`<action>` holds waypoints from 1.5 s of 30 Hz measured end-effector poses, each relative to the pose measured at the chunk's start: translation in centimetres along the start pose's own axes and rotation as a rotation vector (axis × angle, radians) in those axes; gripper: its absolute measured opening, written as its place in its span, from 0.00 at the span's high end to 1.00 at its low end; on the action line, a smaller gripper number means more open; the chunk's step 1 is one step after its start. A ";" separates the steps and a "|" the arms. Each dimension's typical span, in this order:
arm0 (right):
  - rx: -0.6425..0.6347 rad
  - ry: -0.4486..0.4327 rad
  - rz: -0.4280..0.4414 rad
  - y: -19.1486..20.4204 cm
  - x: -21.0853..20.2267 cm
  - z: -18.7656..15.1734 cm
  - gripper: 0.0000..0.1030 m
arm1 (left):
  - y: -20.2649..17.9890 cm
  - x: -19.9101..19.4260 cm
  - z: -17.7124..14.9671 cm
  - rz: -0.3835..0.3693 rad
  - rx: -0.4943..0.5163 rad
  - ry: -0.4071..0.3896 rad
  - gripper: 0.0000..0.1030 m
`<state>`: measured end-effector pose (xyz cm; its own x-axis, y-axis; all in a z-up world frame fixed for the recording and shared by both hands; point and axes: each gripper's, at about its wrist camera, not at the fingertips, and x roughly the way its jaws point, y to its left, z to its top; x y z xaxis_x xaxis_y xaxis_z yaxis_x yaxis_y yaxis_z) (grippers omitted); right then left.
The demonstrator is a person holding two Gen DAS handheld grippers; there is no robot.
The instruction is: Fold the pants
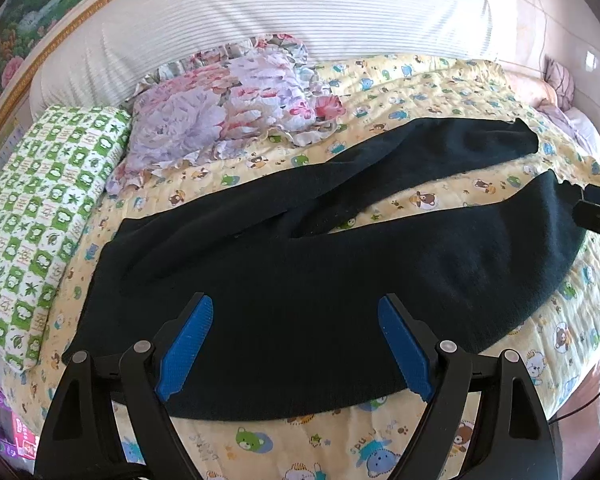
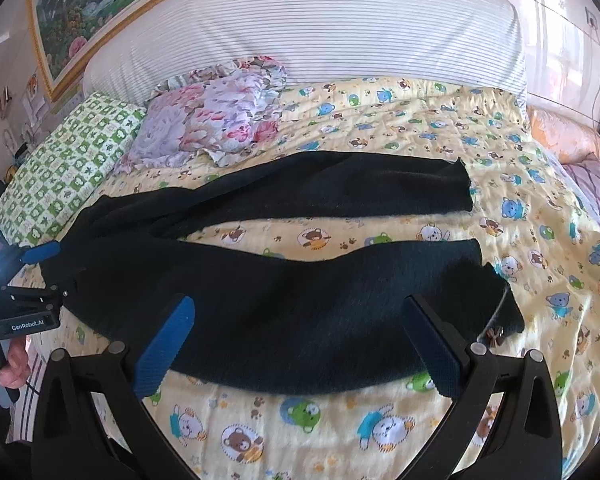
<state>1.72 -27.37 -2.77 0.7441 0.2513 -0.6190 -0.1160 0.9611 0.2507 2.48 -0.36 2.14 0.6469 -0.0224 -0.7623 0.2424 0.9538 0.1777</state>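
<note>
Dark pants point(image 1: 300, 248) are laid flat across the bed point(image 1: 440, 88), legs spread toward 2 o'clock, ready for folding. Both the left gripper point(image 1: 296, 344) and the right gripper point(image 2: 296, 348) are held with fingers apart, empty, above the near edge.

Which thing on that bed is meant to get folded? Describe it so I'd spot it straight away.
Start from the yellow bedspread printed with cartoon bears. Spread flat across its middle lie the pants, waist toward the green checked pillow, two legs pointing right with a gap between. They are the only plain dark thing among bright patterns.
</note>
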 end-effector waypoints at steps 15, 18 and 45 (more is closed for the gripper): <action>0.135 0.001 0.019 -5.6 2.6 4.2 0.00 | 1.7 4.9 4.8 -0.052 0.081 0.014 0.17; 0.147 0.009 0.011 -6.8 3.1 5.3 0.00 | 1.4 5.9 5.8 -0.064 0.123 0.016 0.17; 0.283 0.231 -0.008 -20.6 15.4 13.6 0.86 | -0.9 19.6 13.8 -0.344 0.226 0.247 0.72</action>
<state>24.54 -44.82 -7.31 0.5721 0.2945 -0.7655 0.0998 0.9014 0.4213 24.87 -5.82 -4.41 0.3172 -0.2275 -0.9207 0.5809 0.8139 -0.0009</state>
